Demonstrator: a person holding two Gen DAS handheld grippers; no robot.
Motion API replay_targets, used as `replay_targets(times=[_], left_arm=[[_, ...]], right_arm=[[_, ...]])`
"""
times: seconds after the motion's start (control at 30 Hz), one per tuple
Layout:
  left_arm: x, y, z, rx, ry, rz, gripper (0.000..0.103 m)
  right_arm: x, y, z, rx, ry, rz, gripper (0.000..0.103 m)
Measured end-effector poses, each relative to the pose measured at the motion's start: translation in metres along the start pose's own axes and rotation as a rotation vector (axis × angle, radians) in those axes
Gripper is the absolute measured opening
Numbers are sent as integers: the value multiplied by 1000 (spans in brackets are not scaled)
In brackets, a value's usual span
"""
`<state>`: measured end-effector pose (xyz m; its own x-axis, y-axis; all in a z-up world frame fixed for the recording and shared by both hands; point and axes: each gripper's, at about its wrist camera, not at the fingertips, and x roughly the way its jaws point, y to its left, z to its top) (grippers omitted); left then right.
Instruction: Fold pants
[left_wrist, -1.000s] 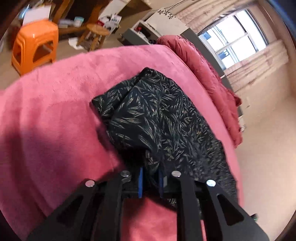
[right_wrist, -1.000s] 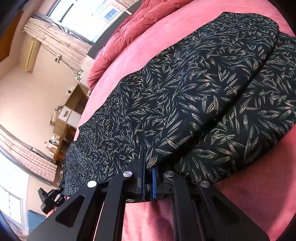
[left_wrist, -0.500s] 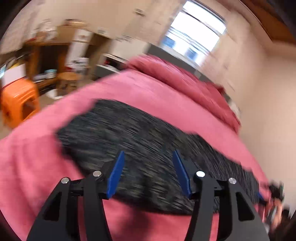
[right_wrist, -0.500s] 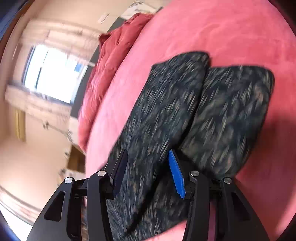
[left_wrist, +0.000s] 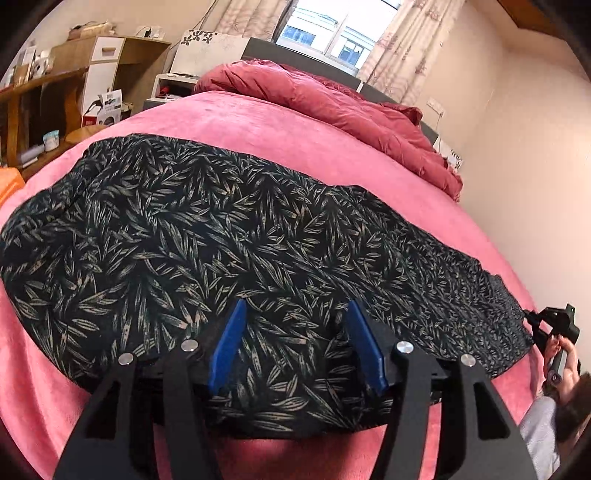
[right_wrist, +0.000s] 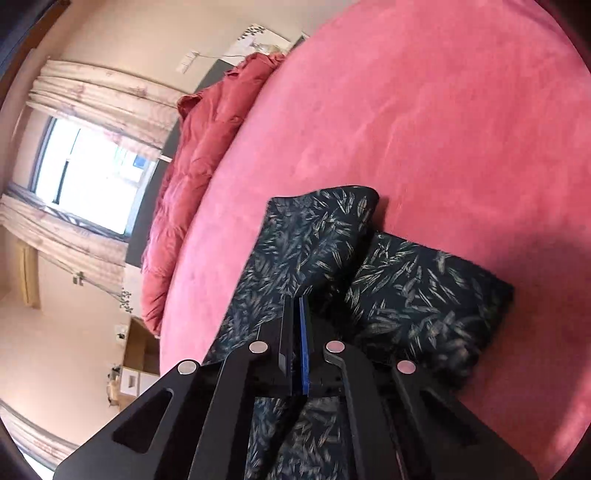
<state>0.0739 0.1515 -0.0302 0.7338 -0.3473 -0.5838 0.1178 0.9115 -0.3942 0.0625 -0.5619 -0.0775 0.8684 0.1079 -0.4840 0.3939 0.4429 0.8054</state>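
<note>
My left gripper (left_wrist: 293, 343) pointed down at a slant over the near edge of the pants (left_wrist: 229, 240), which lay stretched lengthwise across the pink bed (left_wrist: 295, 133). Its jaws stood wide, having just opened, blue pads (left_wrist: 227, 343) clear of the cloth beneath them. My right gripper (right_wrist: 295, 347) sat rolled and tilted down at the leg ends, jaws having just closed tight together, whether cloth was pinched I could not tell. From the left wrist, I saw a hand (left_wrist: 561, 354) on that gripper's handle at the far end.
</note>
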Motion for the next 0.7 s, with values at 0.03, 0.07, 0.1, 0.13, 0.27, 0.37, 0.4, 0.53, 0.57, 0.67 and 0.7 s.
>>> replay_targets(times=[0.03,0.07,0.1,0.13,0.27,0.37,0.4,0.53,0.57,0.67,0.7], left_arm=[[-1,0,-1,4,-3,3,57],[0,0,-2,9,-5,7,57],[3,-2,-3,11,-7,9,57],[2,-1,-4,11,-10,8,57],[6,-6,-7,-2,-16,-9,57],[6,-5,-10,-3,-18,-13,57],[5,0,-13,-3,-17,-15,58],[7,6,-11,-10,-17,-29,58],[7,9,-11,-12,-16,-33,58],[7,12,-10,-10,-14,-35,58],[7,13,-10,-10,-13,-36,58]], right_arm=[[-2,1,-1,-10,18,-25,2],[-3,1,-1,-9,28,-48,3],[-4,-2,-2,8,41,-77,3],[-3,-5,-3,17,52,-86,10],[12,-10,-3,34,73,-96,26],[26,-8,0,46,60,-80,26],[28,-7,1,44,53,-56,24],[17,4,2,43,-2,5,4],[4,8,2,46,-22,31,4],[-34,20,-4,12,-56,67,4],[-40,23,-5,-3,-55,62,4]])
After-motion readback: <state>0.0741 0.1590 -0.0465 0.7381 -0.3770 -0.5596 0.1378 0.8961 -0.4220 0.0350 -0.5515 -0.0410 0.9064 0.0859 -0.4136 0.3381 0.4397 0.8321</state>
